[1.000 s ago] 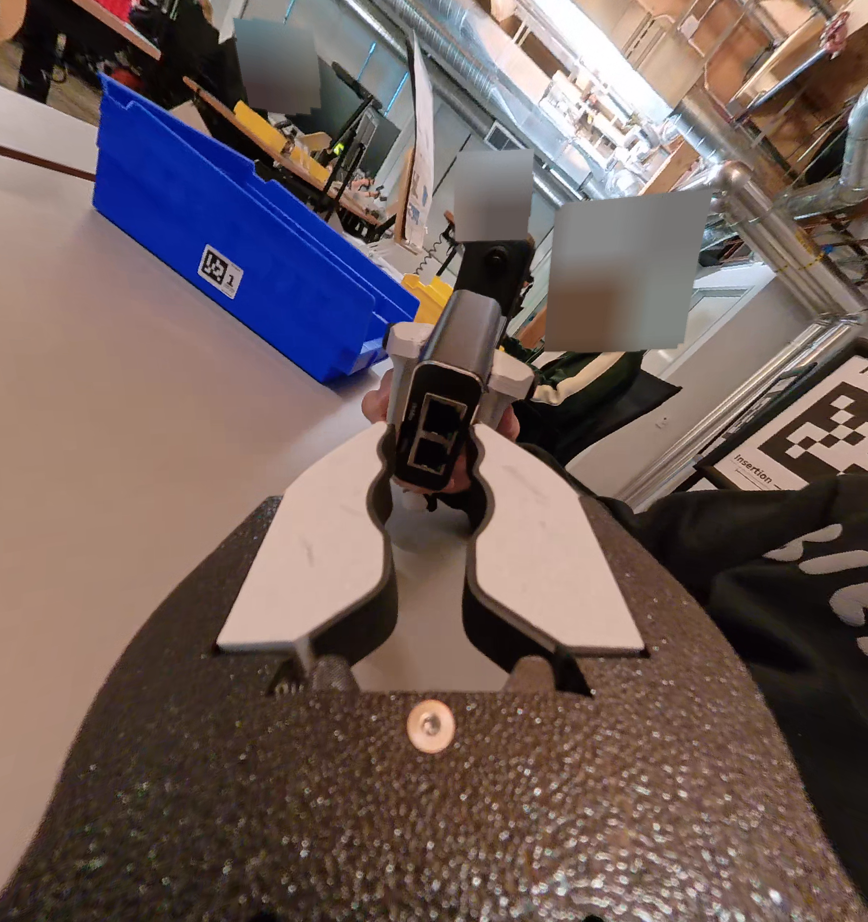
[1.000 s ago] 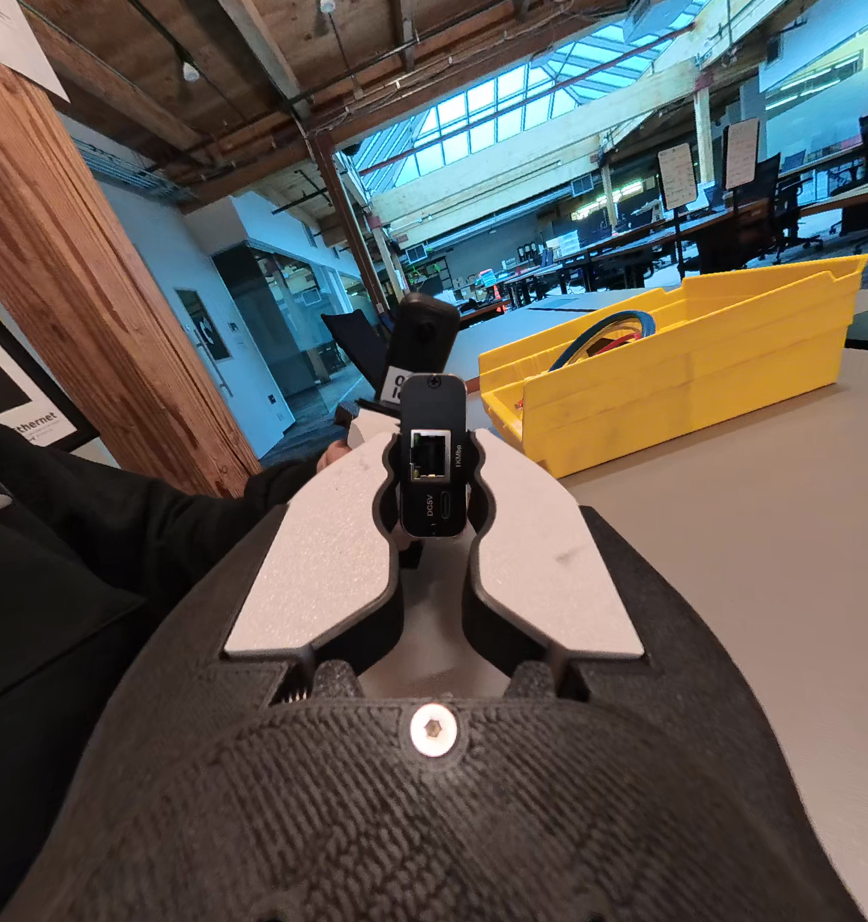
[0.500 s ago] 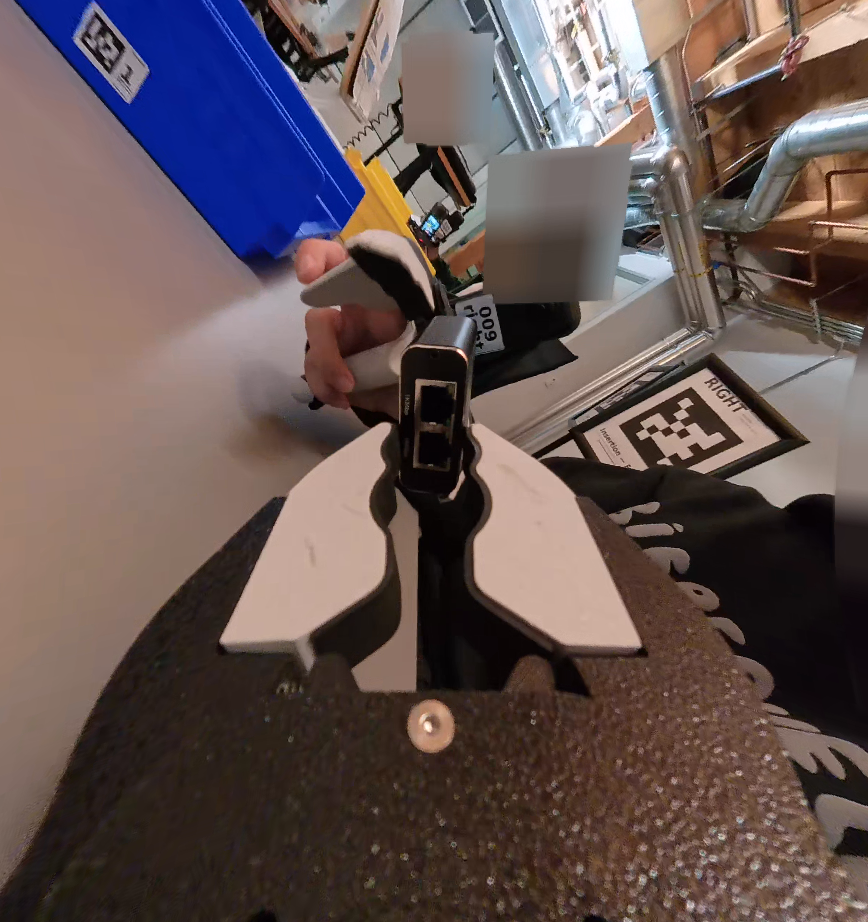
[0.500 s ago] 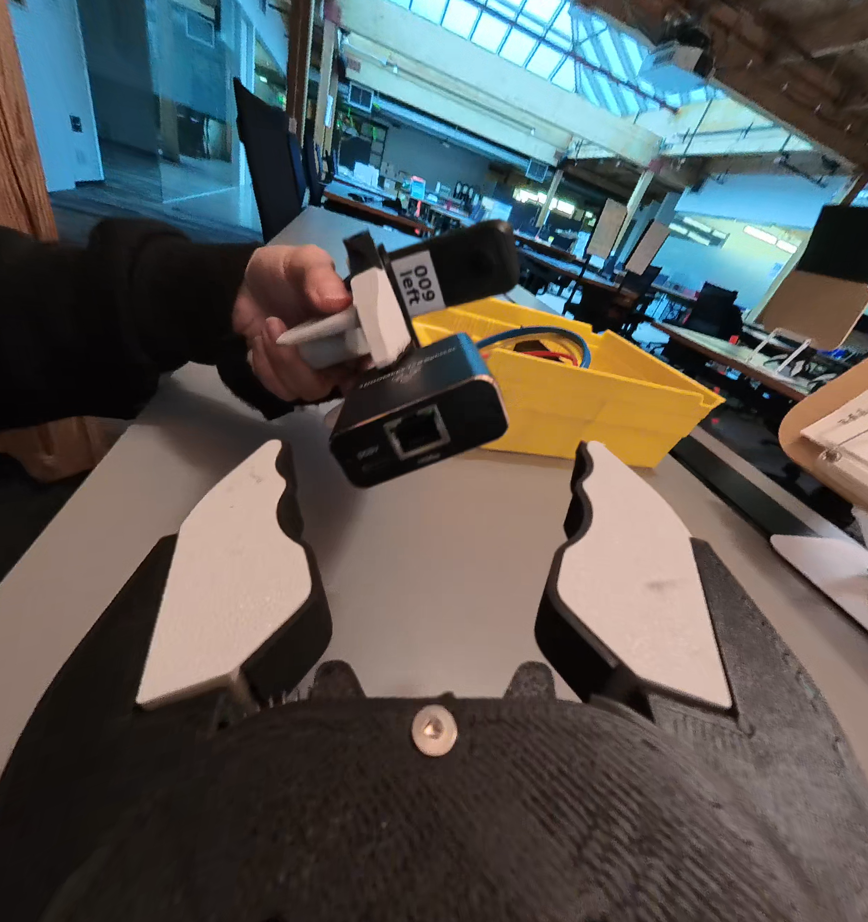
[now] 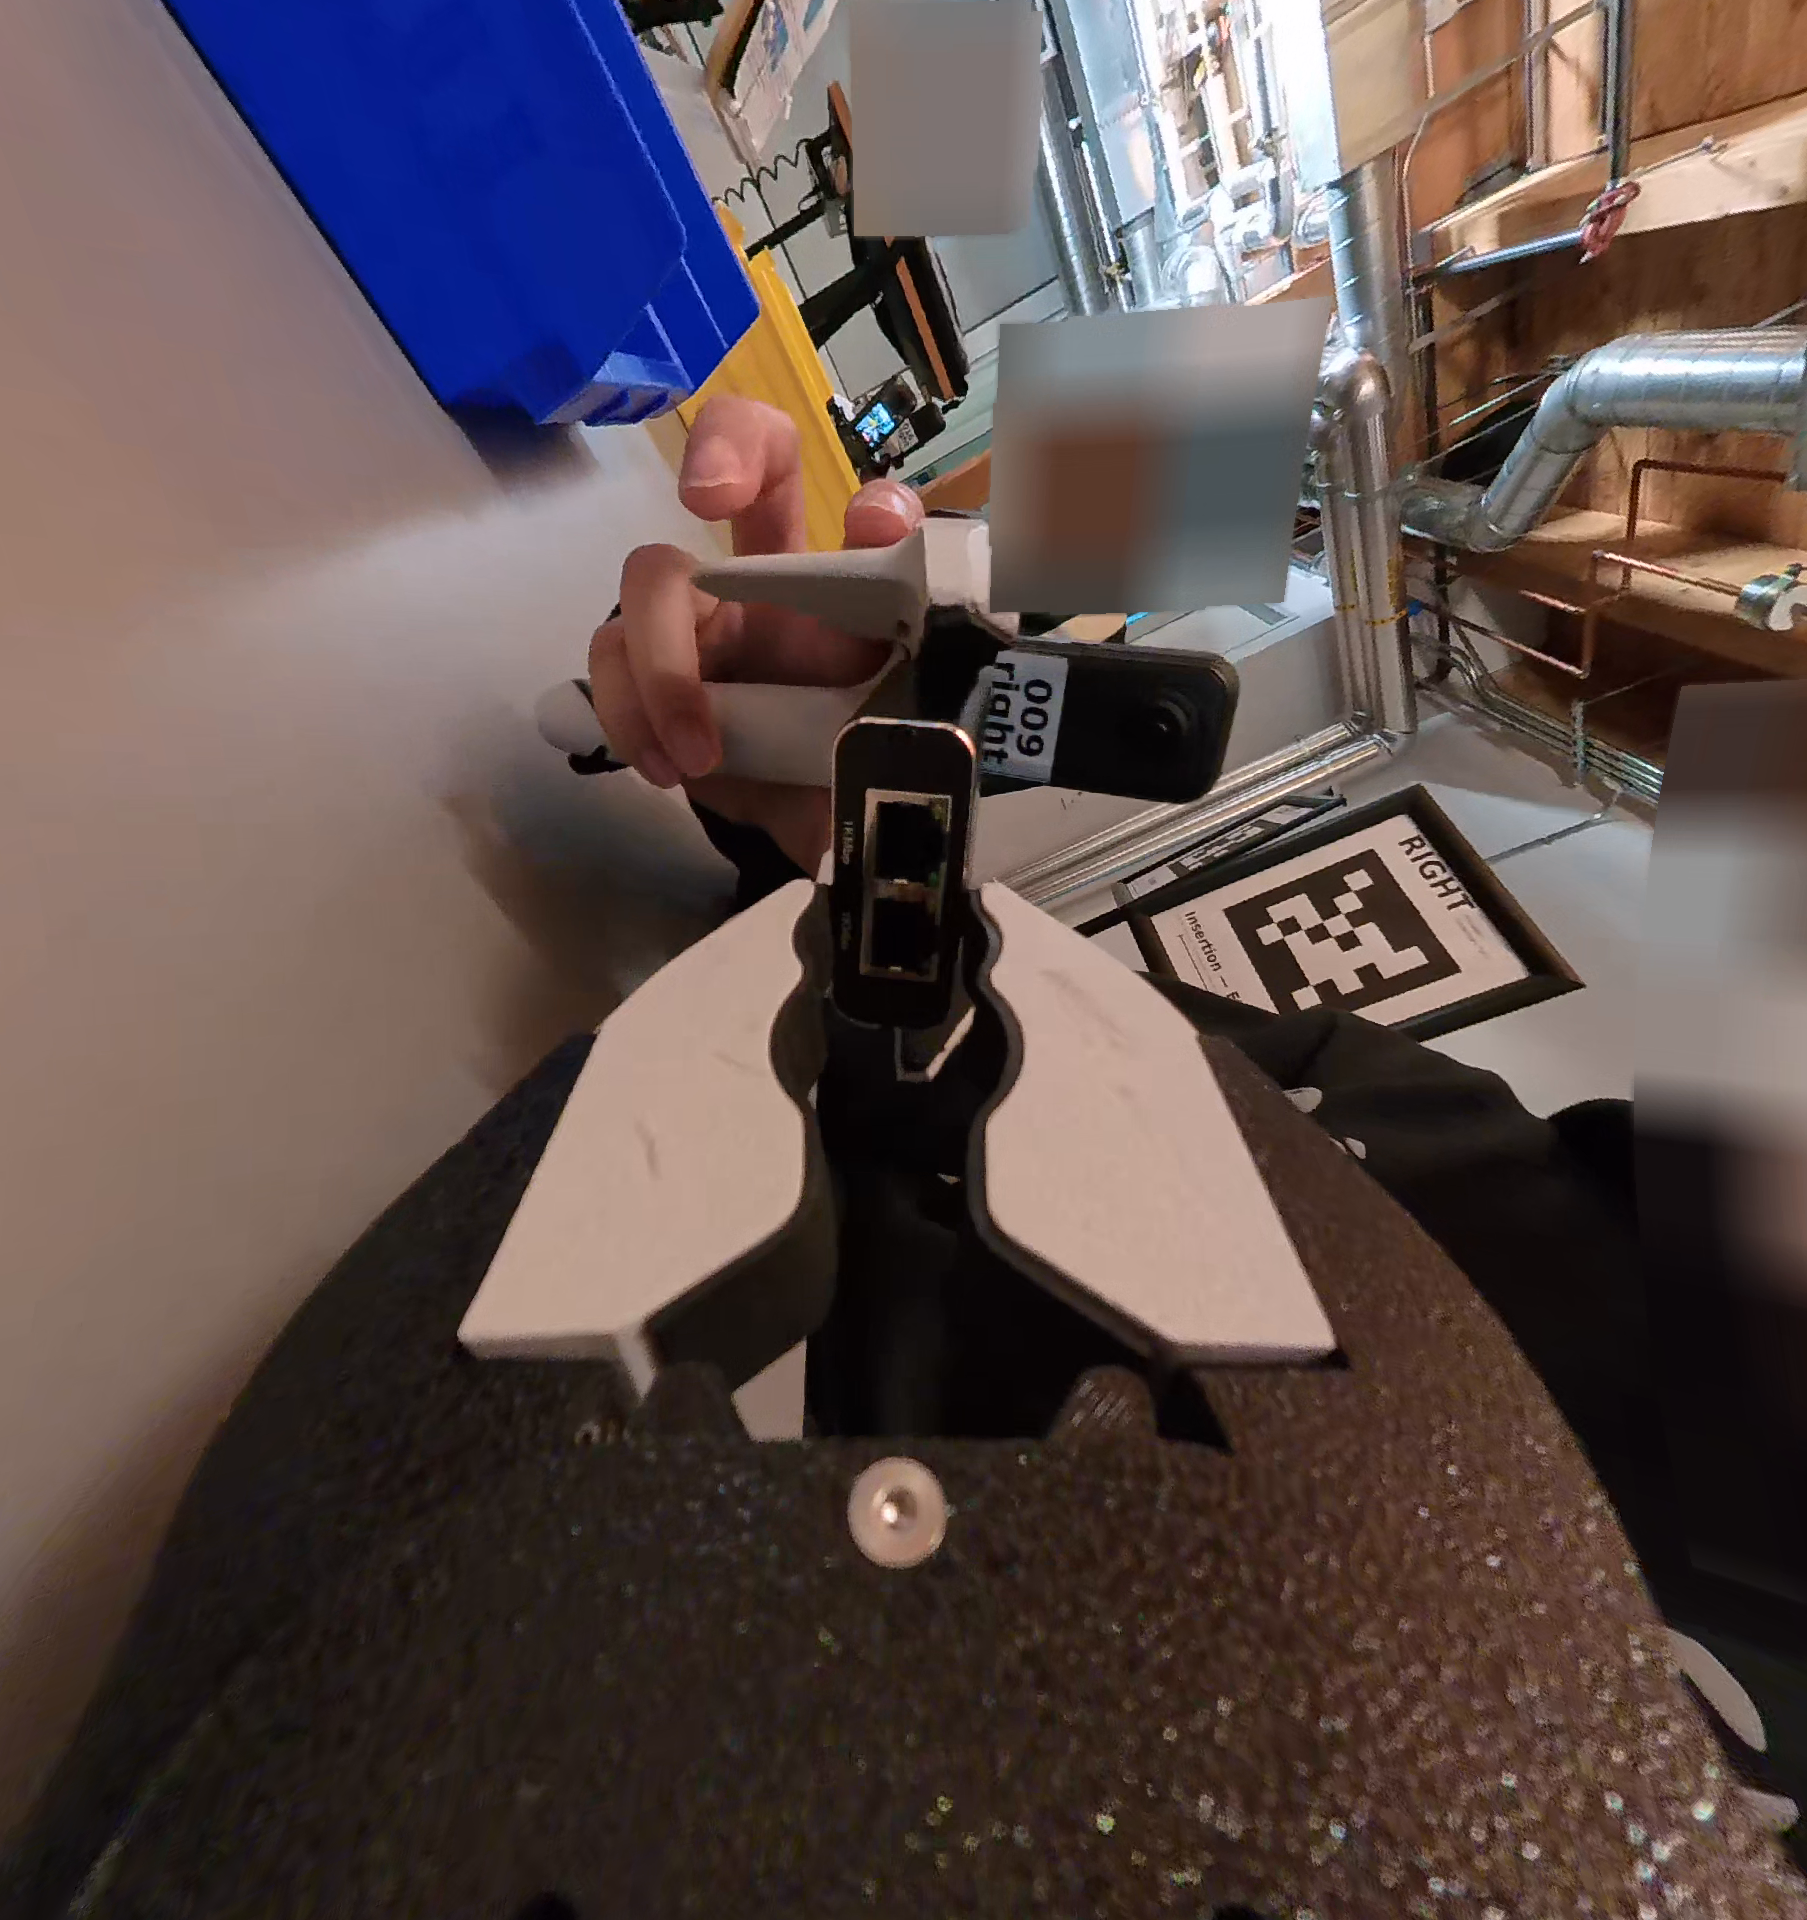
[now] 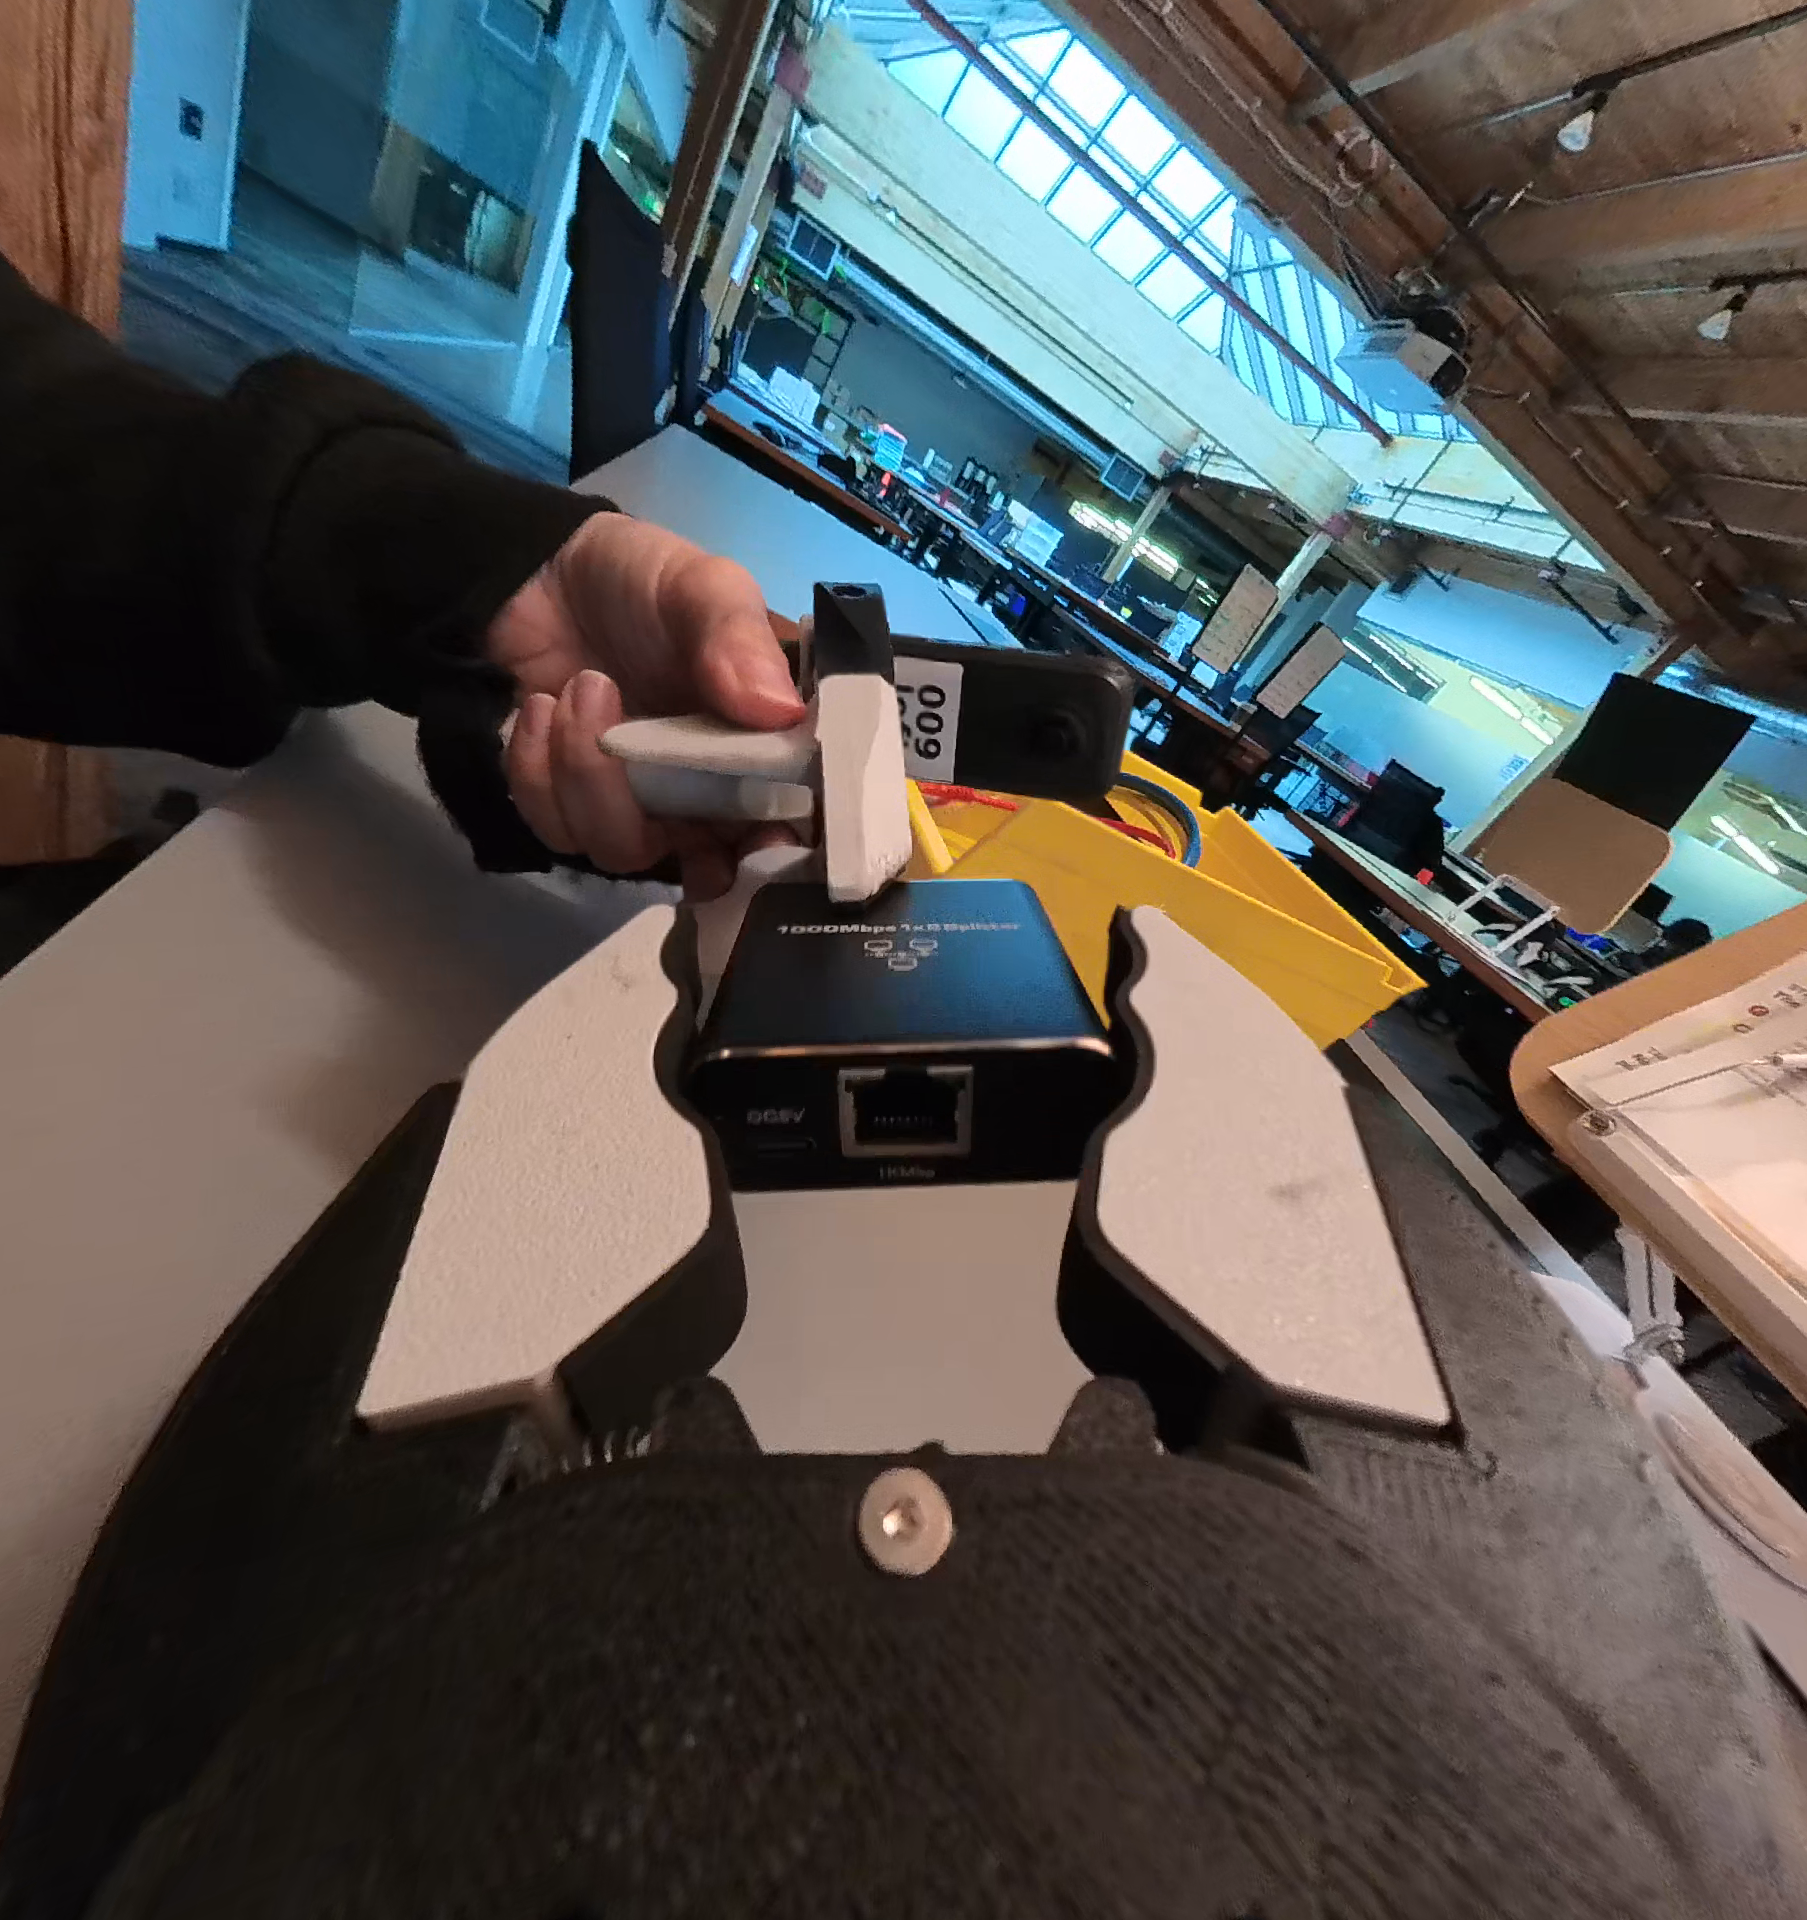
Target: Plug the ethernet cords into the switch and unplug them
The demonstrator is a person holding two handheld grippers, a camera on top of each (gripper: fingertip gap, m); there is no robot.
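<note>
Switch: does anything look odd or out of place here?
Nothing damaged. The switch is clamped by the left gripper while the right gripper fingers flank it; its visible ports are empty, with cables in the yellow bin.

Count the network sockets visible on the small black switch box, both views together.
3. Two stacked on the small black switch box's end in the left wrist view; one on its opposite end in the right wrist view. Other faces are hidden.

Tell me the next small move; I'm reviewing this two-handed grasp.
Probably squeeze the right gripper fully onto the switch: its fingers flank the sides, contact unclear, while the left gripper clamps the two-port end. All visible ports are empty.
</note>
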